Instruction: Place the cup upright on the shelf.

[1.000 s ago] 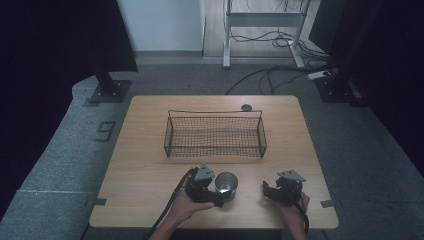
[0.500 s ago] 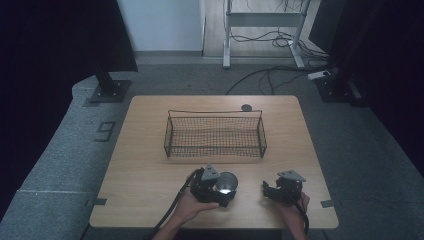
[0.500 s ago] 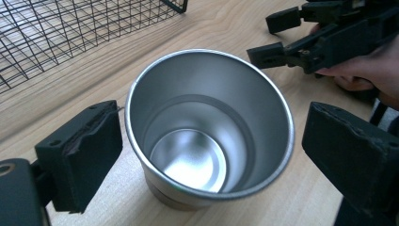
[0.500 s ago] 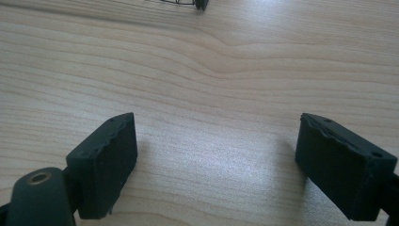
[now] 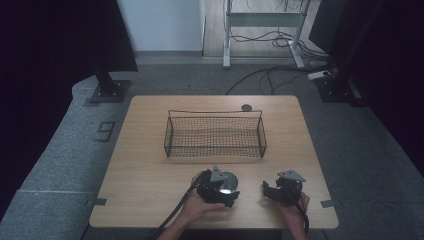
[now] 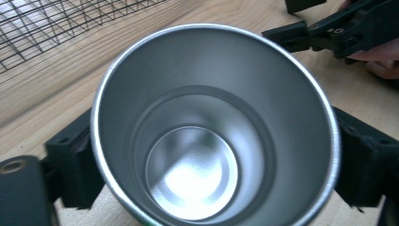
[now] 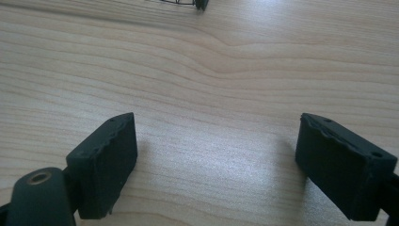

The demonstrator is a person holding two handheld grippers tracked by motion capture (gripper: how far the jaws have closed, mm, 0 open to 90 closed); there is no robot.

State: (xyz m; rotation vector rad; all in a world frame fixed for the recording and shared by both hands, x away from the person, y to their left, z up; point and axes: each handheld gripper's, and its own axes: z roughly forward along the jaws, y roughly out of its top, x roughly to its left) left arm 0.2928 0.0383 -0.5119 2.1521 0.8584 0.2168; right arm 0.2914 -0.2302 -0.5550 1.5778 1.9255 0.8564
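Grasp step: your L gripper [image 6: 207, 160] has just been closing, jaws now pinching the steel cup [image 5: 227, 183] at table's 6 o'clock edge, R gripper [image 7: 216, 165] spread & idle over bare wood; next, I'd judge, lift straight & carry toward the wire basket [image 5: 215, 135] at 12.

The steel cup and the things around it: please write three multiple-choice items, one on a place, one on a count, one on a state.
1. Where is the steel cup?
A. inside the wire basket
B. between the jaws of the left hand-held gripper, on the near side of the wire basket
C. on the floor

2. How many wire baskets stand on the table?
A. one
B. two
C. three

3. How are the jaws of the right hand-held gripper?
A. shut on the cup
B. shut on nothing
C. open, with nothing between them

Key: 1 B, black jaws flank the cup; 2 A, the high view shows one; 3 C, bare wood lies between the jaws.
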